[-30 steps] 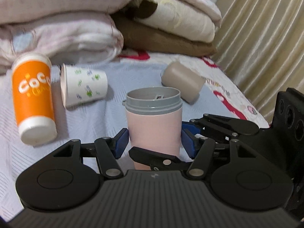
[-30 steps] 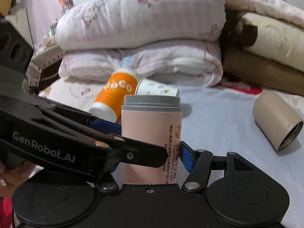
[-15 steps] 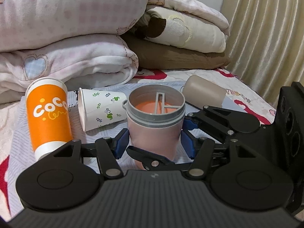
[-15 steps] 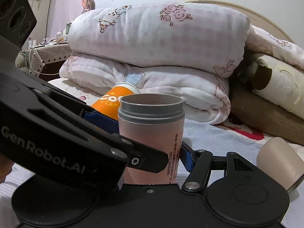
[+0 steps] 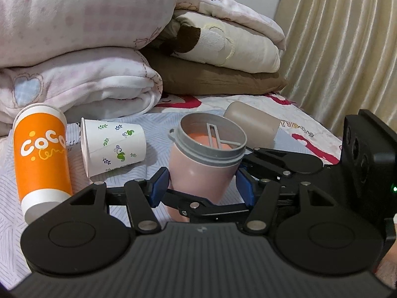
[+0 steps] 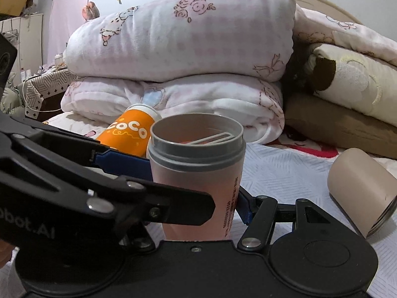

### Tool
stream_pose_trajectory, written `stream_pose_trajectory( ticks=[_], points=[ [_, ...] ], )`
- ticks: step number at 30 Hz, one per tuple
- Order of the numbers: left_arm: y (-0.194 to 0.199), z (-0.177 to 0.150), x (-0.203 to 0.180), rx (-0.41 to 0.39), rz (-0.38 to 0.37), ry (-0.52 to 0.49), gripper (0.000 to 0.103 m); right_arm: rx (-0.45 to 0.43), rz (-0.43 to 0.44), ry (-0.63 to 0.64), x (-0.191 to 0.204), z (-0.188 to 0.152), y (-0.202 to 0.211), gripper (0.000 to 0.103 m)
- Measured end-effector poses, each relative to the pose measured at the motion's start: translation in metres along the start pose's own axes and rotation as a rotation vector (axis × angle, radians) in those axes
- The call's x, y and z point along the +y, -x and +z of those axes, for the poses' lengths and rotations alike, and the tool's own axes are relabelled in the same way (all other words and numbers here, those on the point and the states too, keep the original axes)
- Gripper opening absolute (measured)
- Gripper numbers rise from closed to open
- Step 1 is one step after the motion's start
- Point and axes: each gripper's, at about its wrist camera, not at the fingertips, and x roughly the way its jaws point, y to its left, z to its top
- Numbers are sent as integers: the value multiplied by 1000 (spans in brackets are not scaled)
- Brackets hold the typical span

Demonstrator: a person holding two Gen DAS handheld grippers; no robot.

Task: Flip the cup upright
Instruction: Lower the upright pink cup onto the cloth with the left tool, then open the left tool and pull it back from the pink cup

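Note:
A pink cup with a grey threaded rim (image 5: 206, 164) stands mouth up on the bed, leaning slightly toward the camera in the left wrist view. It also shows in the right wrist view (image 6: 198, 183). My left gripper (image 5: 202, 188) has its blue pads on both sides of the cup's lower body, with small gaps showing. My right gripper (image 6: 198, 198) reaches around the same cup from the other side; its right blue pad touches the cup wall, its left finger is hidden behind the left gripper's arm.
An orange "CoCo" cup (image 5: 41, 156) and a white leaf-print paper cup (image 5: 113, 146) lie on their sides at left. A beige tumbler (image 5: 251, 125) lies on its side at right, also in the right wrist view (image 6: 359, 191). Folded quilts (image 5: 74, 49) are stacked behind; a curtain (image 5: 347, 49) hangs right.
Both cameras have dropped lower and closer over the last second. The pink cup now tilts toward the left wrist camera, its inside visible. The left pads stand slightly further from it.

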Motion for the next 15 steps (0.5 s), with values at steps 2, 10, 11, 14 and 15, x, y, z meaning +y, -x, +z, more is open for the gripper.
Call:
stream_pose_trajectory(
  ticks=[2,10,11,14,15],
  points=[
    [0,0,2,9,-8,12,58,3,0,0,0,0,0,67],
    [-2,0,2,58,-10,31,61,28,-5,12,2,-2,1,68],
    [-3,-1,3,61,-11,37,62,35,-6,11,2,-2,0,69],
    [-3,-1,5,70,-17,53,63,49,-11,3,1,-2,-1,74],
    [-4,-1,5,73,-16,59,64,53,-19,-1,1,-2,0,78]
  ],
)
